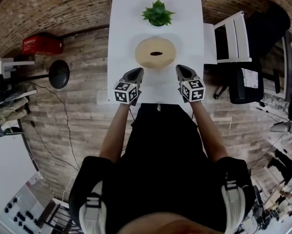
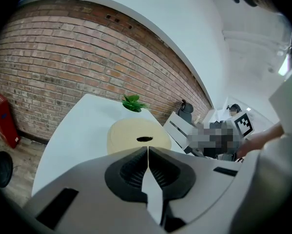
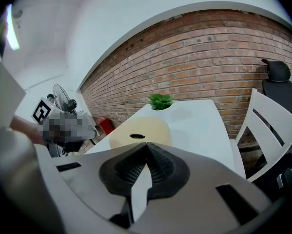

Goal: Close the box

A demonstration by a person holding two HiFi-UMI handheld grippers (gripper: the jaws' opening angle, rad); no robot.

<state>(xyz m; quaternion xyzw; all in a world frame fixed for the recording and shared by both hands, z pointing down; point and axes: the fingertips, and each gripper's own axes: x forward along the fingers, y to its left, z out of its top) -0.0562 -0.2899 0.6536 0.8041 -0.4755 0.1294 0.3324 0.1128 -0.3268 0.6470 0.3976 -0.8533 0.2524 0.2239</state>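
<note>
With the round box (image 1: 156, 52) at the middle of the counter (image 1: 124, 18) apparently already closed, and your left claw (image 1: 135, 72) and right claw (image 1: 183, 70) both shut and empty near the near edge, verify seating before withdrawing.

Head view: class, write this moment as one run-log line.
left gripper: shut, empty | right gripper: shut, empty | box: on table, looks closed, not touched | plant: behind box

A small green plant (image 1: 157, 12) stands at the far end of the white surface (image 1: 124, 26) before me. A white chair (image 1: 229, 38) sits right, a red crate (image 1: 42, 45) left.
</note>
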